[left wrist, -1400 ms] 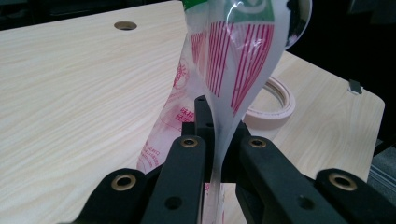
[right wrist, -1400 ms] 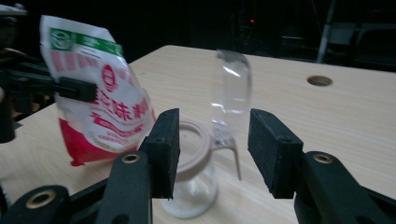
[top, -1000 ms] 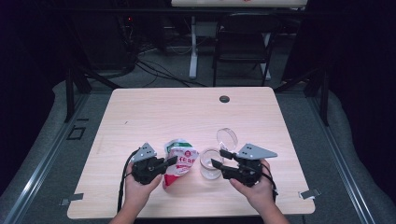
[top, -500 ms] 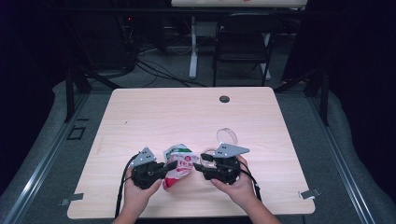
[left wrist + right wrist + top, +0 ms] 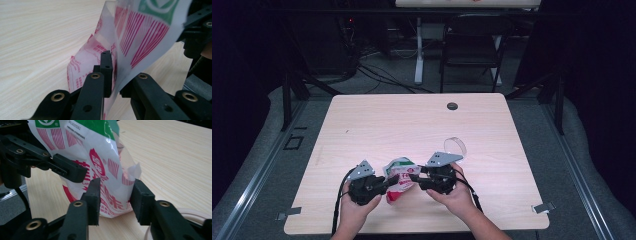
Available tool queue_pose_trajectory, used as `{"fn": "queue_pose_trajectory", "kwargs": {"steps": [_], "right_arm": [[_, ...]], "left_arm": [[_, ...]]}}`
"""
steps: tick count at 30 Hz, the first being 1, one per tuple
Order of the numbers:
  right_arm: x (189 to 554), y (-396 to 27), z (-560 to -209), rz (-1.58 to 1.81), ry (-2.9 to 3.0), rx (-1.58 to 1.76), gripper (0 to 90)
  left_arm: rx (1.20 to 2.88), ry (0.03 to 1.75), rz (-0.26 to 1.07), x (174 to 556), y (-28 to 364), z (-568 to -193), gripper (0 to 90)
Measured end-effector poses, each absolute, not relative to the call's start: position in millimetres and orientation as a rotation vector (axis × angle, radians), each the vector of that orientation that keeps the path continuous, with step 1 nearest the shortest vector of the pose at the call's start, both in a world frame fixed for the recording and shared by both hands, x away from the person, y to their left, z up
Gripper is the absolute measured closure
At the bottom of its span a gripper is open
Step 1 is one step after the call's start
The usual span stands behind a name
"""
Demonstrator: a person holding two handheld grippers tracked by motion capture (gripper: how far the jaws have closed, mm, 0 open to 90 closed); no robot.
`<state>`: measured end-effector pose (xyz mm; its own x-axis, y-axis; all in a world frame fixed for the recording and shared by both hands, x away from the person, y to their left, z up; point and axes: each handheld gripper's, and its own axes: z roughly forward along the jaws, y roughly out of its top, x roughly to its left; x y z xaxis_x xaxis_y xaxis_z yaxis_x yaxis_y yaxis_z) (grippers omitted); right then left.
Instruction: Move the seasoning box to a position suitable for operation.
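Bag (image 5: 399,179) upright between left gripper (image 5: 384,184) and right gripper (image 5: 412,178).

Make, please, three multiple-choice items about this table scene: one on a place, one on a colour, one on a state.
1. Where does the clear round lid lie?
A. on the table behind the right gripper
B. inside the bag
C. on the floor

2. Which colours are printed on the white bag?
A. blue and yellow
B. red and green
C. black and orange

3. How does the left gripper stand?
A. wide open, apart from the bag
B. shut on the bag's edge
C. lying loose on the table

Answers: 1 A, seen past the right gripper; 2 B, stripes and logo; 3 B, its jaws pinch the film.
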<state>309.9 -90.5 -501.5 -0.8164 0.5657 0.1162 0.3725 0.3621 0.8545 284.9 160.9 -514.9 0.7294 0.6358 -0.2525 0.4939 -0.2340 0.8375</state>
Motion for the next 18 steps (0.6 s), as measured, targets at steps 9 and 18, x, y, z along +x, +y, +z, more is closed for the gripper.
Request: {"fn": "queue_pose_trajectory", "kwargs": {"steps": [9,18], "right_arm": [[309.4,-87.1,-503.1,1.382,2.447,0.809,82.7],[310.1,-89.1,-504.3,1.369,2.464,0.808,90.0]], "left_arm": [[1.891,0.877,0.171,284.3,162.0,-516.3,82.0],[1.902,0.869,0.184,283.5,159.2,-516.5,81.9]]}}
